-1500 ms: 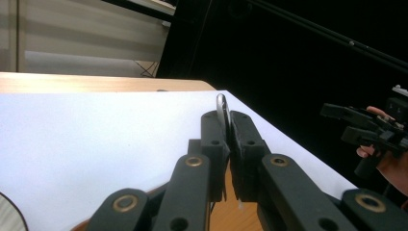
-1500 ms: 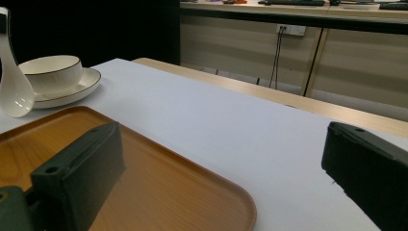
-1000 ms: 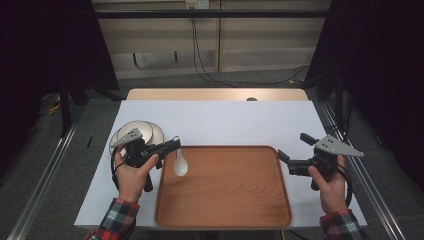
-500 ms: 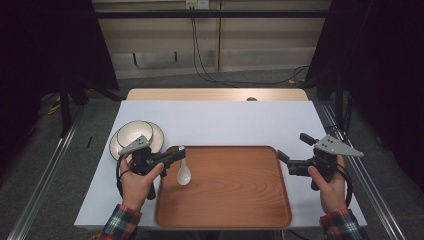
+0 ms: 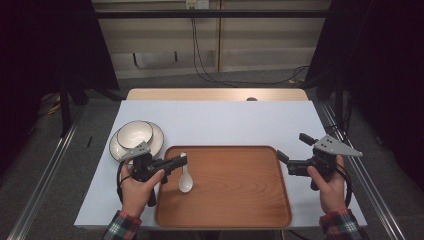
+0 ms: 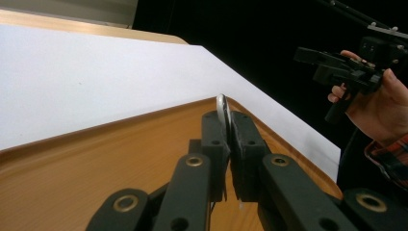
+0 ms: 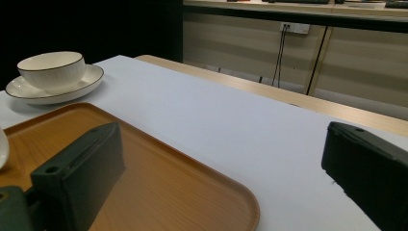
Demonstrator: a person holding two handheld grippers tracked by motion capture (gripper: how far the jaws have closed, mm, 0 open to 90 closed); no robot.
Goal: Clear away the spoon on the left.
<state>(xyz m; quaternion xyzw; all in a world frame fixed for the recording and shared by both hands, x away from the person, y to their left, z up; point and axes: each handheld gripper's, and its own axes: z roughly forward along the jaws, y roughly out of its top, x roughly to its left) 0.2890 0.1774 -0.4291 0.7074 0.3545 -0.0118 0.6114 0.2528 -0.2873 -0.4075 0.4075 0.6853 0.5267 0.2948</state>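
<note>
Over the bench [image 5: 225,120] and the wooden tray [image 5: 235,200], we hold the white spoon [image 5: 185,179] by its handle tip in our clenched left gripper [image 5: 183,159], bowl hanging down at the tray's left edge, while our right gripper [image 5: 292,150] waits spread and empty, well apart.

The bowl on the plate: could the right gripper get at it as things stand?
Probably yes. The right gripper has open, empty jaws, and only the low tray lies between it and the bowl, though it is a long stretch across.
</note>
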